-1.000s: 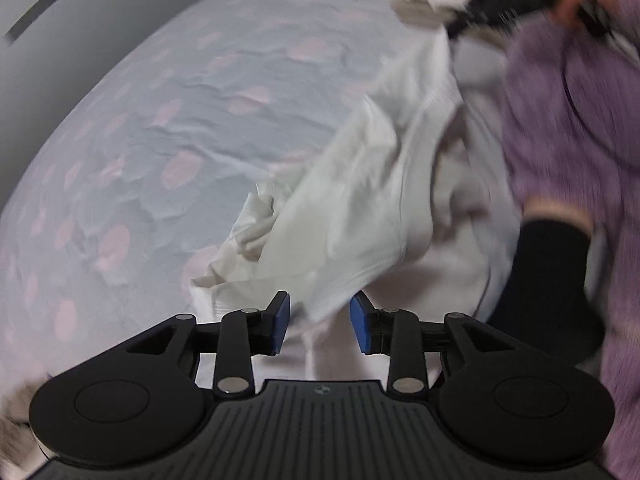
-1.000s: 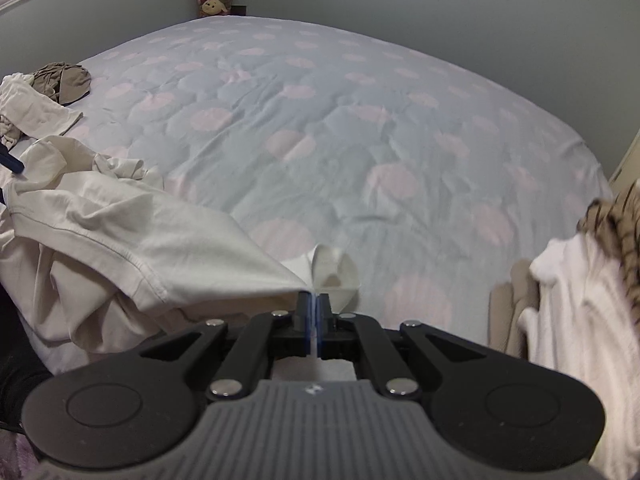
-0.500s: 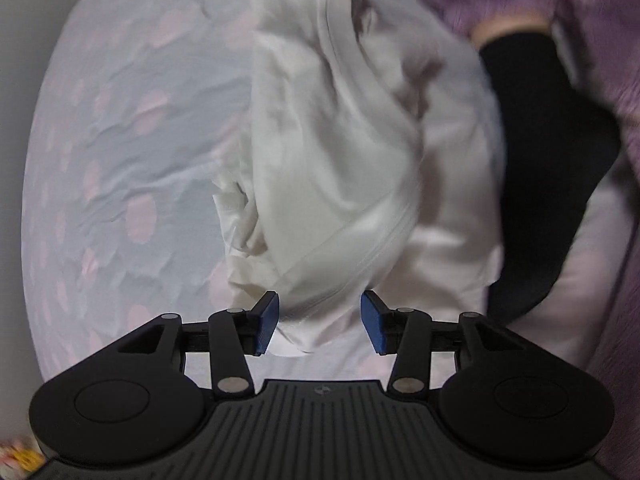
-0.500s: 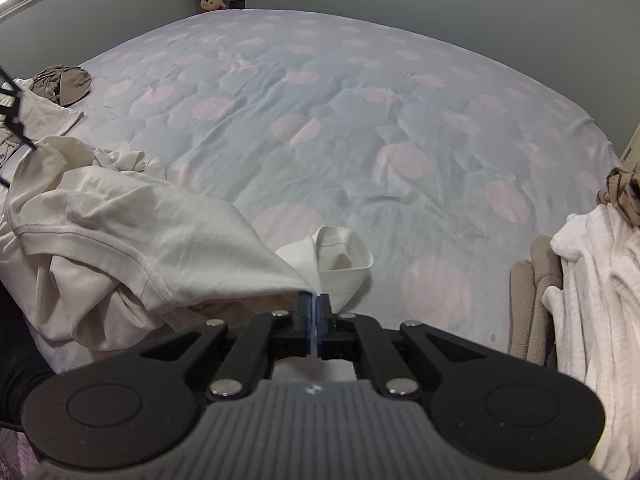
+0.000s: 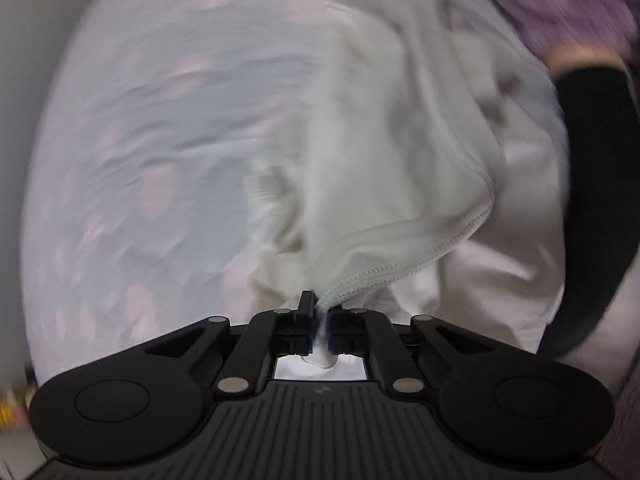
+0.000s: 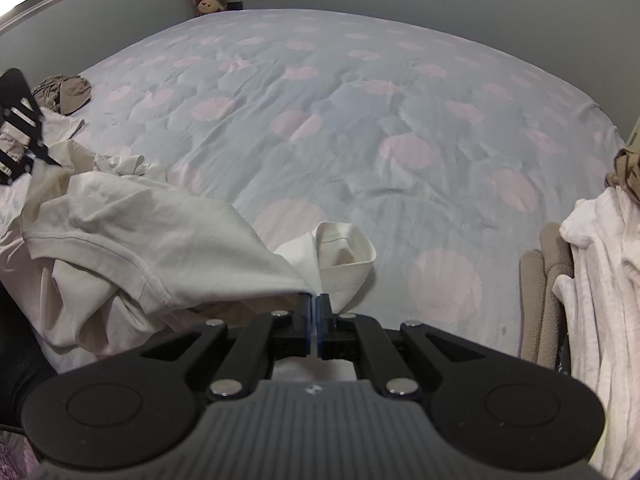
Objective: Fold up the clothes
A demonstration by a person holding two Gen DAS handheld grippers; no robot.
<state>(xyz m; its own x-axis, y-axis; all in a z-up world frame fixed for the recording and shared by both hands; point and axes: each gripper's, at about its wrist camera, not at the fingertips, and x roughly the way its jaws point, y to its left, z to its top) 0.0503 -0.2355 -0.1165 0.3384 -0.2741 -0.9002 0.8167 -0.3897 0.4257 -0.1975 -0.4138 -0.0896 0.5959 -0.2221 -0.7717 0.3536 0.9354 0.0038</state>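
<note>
**Cream T-shirt held at two points over the spotted bed**

Cream cotton T-shirt [image 6: 132,248], crumpled and hemmed with visible stitching, lies bunched at the near left of the bed, its cloth rising to both grippers. The right gripper [image 6: 316,312] is clamped on a fold of it, jaws pressed together with only a sliver of fabric between; just beyond the fingertips a short sleeve opening [image 6: 346,248] stands up like a cuff. The left gripper [image 5: 319,320] is likewise clenched on the shirt, pinching a bunched bit of stitched hem [image 5: 400,268] that fans out away from the jaws. That view is blurred by motion.

Beneath the shirt spreads a pale blue bedspread with pink round spots [image 6: 360,120], wrinkled in places. At the far left of it rests a small brown crumpled garment [image 6: 66,90]. At the right edge hangs a white fluffy garment [image 6: 600,280] beside a tan fleece piece [image 6: 544,280]. In the left wrist view a purple fuzzy sleeve [image 5: 560,0] and a black sock [image 5: 596,200] show at the right.
</note>
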